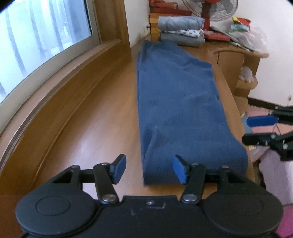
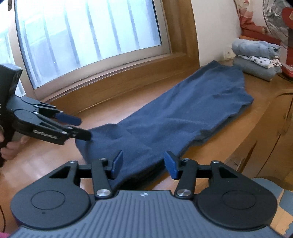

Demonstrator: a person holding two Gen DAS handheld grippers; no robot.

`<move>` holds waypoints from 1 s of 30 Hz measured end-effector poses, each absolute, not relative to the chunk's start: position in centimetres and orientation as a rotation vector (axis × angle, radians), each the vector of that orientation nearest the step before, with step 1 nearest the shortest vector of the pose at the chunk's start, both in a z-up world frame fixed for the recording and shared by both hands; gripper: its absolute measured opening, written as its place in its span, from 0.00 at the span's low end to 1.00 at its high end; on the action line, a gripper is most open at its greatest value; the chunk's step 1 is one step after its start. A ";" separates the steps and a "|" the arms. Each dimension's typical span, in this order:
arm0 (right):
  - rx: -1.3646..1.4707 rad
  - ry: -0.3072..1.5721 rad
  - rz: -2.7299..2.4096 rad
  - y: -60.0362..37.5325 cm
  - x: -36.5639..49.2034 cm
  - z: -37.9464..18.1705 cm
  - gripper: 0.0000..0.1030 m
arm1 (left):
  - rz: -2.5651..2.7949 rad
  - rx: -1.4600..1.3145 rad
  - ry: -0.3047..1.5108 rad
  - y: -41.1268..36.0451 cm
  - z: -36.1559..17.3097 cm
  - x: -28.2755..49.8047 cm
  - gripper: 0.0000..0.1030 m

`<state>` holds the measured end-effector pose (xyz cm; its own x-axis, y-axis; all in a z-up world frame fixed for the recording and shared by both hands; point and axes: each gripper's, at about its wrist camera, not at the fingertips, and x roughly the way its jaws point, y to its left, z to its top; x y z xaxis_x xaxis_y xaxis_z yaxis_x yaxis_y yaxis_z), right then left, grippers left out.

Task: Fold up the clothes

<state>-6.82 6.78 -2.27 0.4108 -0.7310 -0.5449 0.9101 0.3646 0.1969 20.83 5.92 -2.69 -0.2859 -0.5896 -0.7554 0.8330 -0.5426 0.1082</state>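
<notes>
The long dark-blue knitted garment [image 1: 175, 102] is being displayed flat on the wooden bench [image 1: 102, 113], folded into a narrow strip running from six toward twelve o'clock. The left gripper [image 1: 149, 169] is being held released, empty, at the garment's near end. The right gripper [image 2: 143, 164] is likewise being held released above the near hem. A stack of folded grey and patterned clothes [image 1: 181, 31] is being kept at twelve o'clock.

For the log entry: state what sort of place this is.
Most likely a room in a home, perhaps a bedroom. A blue garment lies on a wooden counter under a barred window, with a stack of folded clothes and a red fan at the far end.
</notes>
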 end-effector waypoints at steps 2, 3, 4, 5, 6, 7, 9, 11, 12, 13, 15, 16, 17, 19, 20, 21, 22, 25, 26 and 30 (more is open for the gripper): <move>0.529 0.398 -1.096 7.5 -6.7 -2.6 0.55 | -1.943 0.975 0.384 6.6 -2.7 21.3 0.52; 0.537 0.396 -1.097 7.8 -6.8 -2.7 0.56 | -1.943 0.981 0.384 7.0 -2.7 21.6 0.52; 0.544 0.397 -1.099 8.2 -6.9 -2.8 0.56 | -1.943 0.986 0.384 7.3 -2.7 21.8 0.52; 0.549 0.399 -1.102 8.7 -7.0 -2.9 0.56 | -1.943 0.991 0.384 7.7 -2.8 22.1 0.52; 0.551 0.401 -1.104 9.1 -7.1 -2.9 0.56 | -1.943 0.996 0.383 8.1 -2.8 22.4 0.52; 0.549 0.403 -1.105 9.4 -7.1 -3.0 0.57 | -1.943 1.002 0.383 8.4 -2.8 22.6 0.53; 0.543 0.399 -1.100 10.0 -7.2 -3.0 0.57 | -1.942 1.012 0.382 9.1 -2.8 23.1 0.53; 0.540 0.393 -1.089 10.5 -7.1 -3.1 0.61 | -1.954 1.024 0.385 9.4 -3.2 23.0 0.53; 0.544 0.393 -1.077 10.5 -7.0 -3.2 0.61 | -1.961 1.033 0.380 9.6 -3.5 22.9 0.53; 0.550 0.396 -1.066 10.5 -6.9 -3.4 0.61 | -1.966 1.047 0.365 9.7 -3.7 22.7 0.53; 0.561 0.415 -1.047 10.0 -6.5 -3.7 0.61 | -1.978 1.067 0.335 9.9 -4.1 22.2 0.53; 0.562 0.424 -1.039 9.8 -6.3 -3.8 0.61 | -1.986 1.071 0.321 9.9 -4.3 22.1 0.53; 0.556 0.431 -1.032 9.7 -6.1 -3.9 0.61 | -1.995 1.076 0.308 9.9 -4.5 21.9 0.53; 0.543 0.441 -1.018 9.5 -5.7 -3.9 0.61 | -2.009 1.068 0.308 9.4 -4.7 21.9 0.53; 0.538 0.446 -1.012 9.4 -5.5 -4.0 0.61 | -2.009 1.066 0.307 9.1 -4.8 21.9 0.53; 0.534 0.452 -1.006 9.3 -5.3 -4.0 0.61 | -2.007 1.064 0.302 8.9 -4.9 22.0 0.53; 0.530 0.459 -1.000 9.2 -5.1 -4.0 0.61 | -2.006 1.064 0.293 8.6 -5.0 22.0 0.53; 0.513 0.486 -0.993 9.0 -4.4 -4.4 0.61 | -2.023 1.080 0.274 7.6 -5.4 21.9 0.53; 0.506 0.495 -0.996 8.9 -4.1 -4.5 0.61 | -2.038 1.090 0.272 7.4 -5.6 21.9 0.53; 0.476 0.530 -1.004 8.6 -3.1 -5.1 0.60 | -2.103 1.097 0.240 6.9 -5.9 21.5 0.53</move>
<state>-3.08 8.63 -5.14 0.4328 -0.6579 -0.6163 0.8800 0.4566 0.1306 21.54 6.88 -5.87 -0.3606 -0.5263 -0.7701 0.6863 -0.7088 0.1630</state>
